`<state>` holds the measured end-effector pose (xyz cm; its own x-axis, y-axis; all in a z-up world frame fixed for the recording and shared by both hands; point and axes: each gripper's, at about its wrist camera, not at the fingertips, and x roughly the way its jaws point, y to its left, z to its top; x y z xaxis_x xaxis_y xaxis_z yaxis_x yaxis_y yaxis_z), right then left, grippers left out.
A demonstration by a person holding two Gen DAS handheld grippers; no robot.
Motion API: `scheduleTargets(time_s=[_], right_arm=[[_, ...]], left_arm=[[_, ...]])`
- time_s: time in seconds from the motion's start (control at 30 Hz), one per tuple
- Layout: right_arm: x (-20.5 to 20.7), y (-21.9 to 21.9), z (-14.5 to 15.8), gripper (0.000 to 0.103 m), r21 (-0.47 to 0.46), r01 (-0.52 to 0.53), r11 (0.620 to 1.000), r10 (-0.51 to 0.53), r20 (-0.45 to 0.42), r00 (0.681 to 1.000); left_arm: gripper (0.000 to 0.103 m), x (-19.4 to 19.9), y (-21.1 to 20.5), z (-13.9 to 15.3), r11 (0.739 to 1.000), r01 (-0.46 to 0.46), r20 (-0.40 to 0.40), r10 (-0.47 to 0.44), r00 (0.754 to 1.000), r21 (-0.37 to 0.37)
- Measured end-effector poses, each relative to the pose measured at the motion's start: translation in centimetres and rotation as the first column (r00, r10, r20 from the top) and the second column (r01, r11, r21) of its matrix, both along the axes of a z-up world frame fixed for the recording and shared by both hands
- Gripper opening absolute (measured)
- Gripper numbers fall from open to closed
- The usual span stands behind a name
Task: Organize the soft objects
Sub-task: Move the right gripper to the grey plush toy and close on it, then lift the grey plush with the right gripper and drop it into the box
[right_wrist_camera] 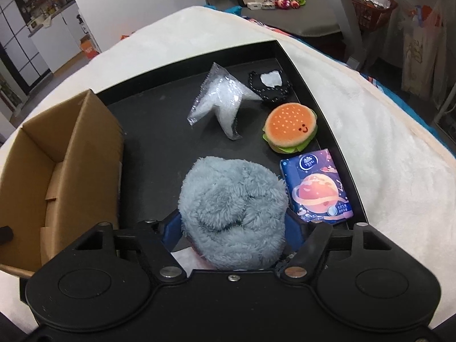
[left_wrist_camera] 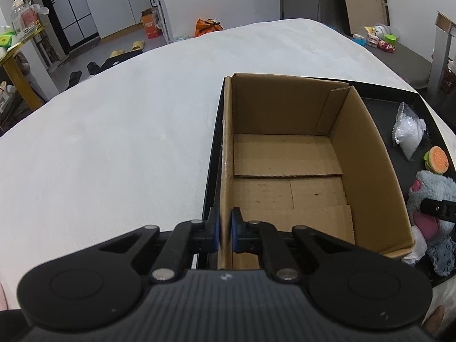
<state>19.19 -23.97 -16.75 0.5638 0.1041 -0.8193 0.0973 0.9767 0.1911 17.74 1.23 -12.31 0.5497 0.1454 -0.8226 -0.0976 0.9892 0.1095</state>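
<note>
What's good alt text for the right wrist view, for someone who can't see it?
The right gripper straddles a fluffy blue-grey plush toy lying in a black tray. Beyond it lie a burger plush, a clear bag of white filling, a small black pouch and a blue tissue pack. An open cardboard box stands at left.

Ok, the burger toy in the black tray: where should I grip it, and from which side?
From above, probably: the burger toy lies bun-up, so close the jaws across its round layered rim. Come in from its left, where the tray floor is bare; the tray wall and the tissue pack crowd the other sides.
</note>
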Motion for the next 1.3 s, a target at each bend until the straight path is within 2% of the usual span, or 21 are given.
scheduleTargets(time_s=[0.2,0.5,0.77,1.0,1.3], right_arm=[[-0.6,0.7,1.6,0.068,0.003,-0.042,0.999,0.042,0.041,0.998],[-1.0,2.2,4.2,0.068,0.002,-0.087,0.996,0.087,0.104,0.991],[-0.9,3.7,6.6,0.068,0.020,-0.120,0.993,0.115,0.169,0.979],[-0.4,5.8,7.9,0.068,-0.006,-0.166,0.986,0.164,0.200,0.966],[0.1,9.2,9.0,0.068,-0.035,-0.266,0.963,0.267,0.237,0.934]], left_arm=[[0.007,-0.2,-0.6,0.1,0.999,0.020,0.006,-0.021,1.000,0.044],[0.007,0.5,-0.9,-0.2,0.999,0.000,-0.007,0.000,1.000,0.035],[0.007,0.4,-0.5,-0.4,1.000,-0.015,-0.003,0.015,1.000,0.010],[0.007,0.3,0.0,-0.3,1.000,-0.024,-0.006,0.023,1.000,-0.012],[0.007,0.5,0.9,-0.4,0.998,-0.034,-0.002,0.034,0.999,-0.053]])
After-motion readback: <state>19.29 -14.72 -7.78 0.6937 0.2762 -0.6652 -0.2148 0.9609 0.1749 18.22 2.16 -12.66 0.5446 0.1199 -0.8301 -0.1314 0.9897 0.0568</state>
